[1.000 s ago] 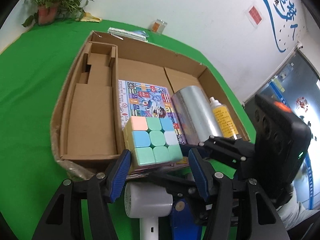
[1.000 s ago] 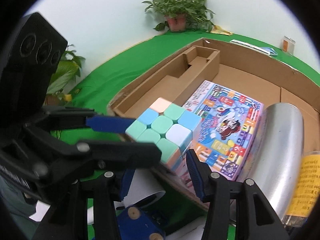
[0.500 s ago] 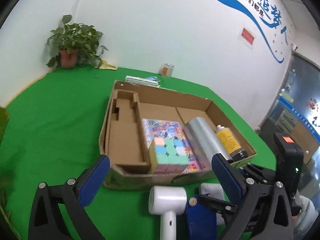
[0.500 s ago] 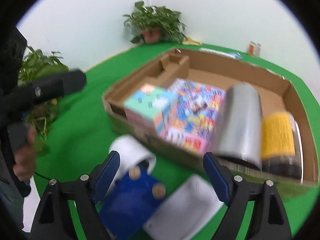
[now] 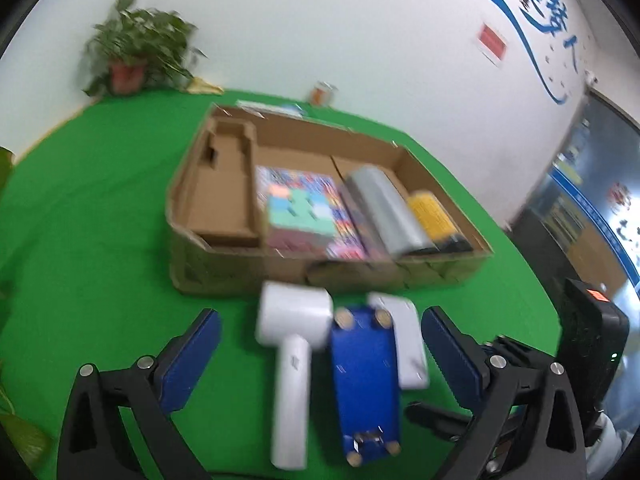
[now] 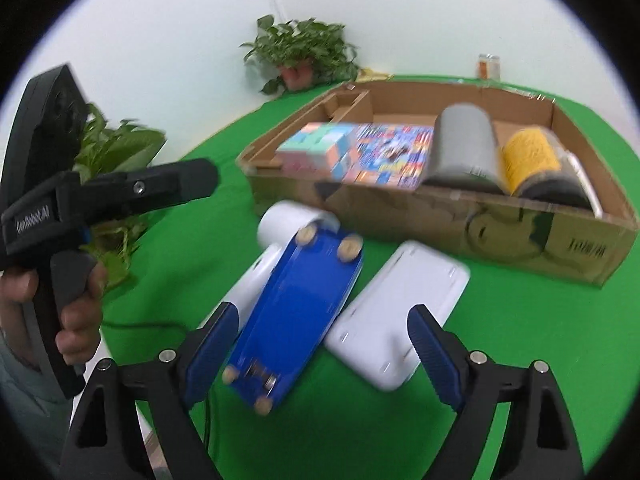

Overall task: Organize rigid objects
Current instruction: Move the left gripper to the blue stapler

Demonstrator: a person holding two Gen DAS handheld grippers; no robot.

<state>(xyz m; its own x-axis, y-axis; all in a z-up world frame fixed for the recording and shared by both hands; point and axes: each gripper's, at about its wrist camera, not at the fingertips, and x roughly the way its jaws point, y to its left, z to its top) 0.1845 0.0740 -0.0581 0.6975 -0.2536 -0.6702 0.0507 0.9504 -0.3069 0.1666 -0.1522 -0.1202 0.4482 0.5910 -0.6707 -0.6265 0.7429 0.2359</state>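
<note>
Both fingers (image 5: pixel 318 354) (image 6: pixel 324 344) spread, empty, above green table (image 5: pixel 100 248) by white wall (image 5: pixel 320 20), potted plant (image 5: pixel 136 60).

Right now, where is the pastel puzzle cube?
The puzzle cube sits inside the cardboard box, near its front wall, on the colourful flat box, left of the silver cylinder.

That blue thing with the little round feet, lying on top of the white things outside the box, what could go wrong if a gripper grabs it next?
1. The blue thing leans on the white hair dryer and the flat white case. Lifting it may knock either one sideways.
2. It looks smooth and long, so it could tip or slip from the open right gripper if gripped near one end.
3. The cardboard box is already crowded with the puzzle cube, silver cylinder and yellow bottle, so fitting it in may bump them.
</note>
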